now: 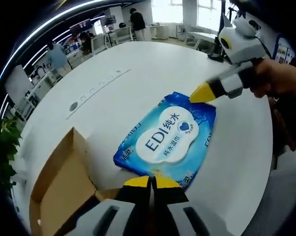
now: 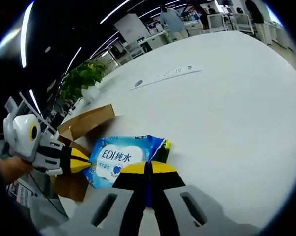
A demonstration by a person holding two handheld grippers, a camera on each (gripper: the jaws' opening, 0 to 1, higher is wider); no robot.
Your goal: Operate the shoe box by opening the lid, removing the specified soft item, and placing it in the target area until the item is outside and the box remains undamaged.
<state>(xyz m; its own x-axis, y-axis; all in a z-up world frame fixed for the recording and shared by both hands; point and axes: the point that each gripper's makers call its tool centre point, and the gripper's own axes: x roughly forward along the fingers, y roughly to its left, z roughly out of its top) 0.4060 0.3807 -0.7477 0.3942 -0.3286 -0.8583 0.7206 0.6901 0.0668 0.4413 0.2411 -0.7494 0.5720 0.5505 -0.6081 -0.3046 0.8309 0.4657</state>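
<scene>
I see one white table [image 1: 138, 64], and on it one brown box [image 1: 64, 187] with its lid flaps open, nothing visible inside from my angle. One blue wipes pack [image 1: 170, 135] lies outside the box, just beside it on the table. My two grippers pinch the pack: the left gripper [image 1: 151, 182] has its jaws closed on one edge, and the right gripper [image 2: 147, 168] is closed on the opposite edge.
</scene>
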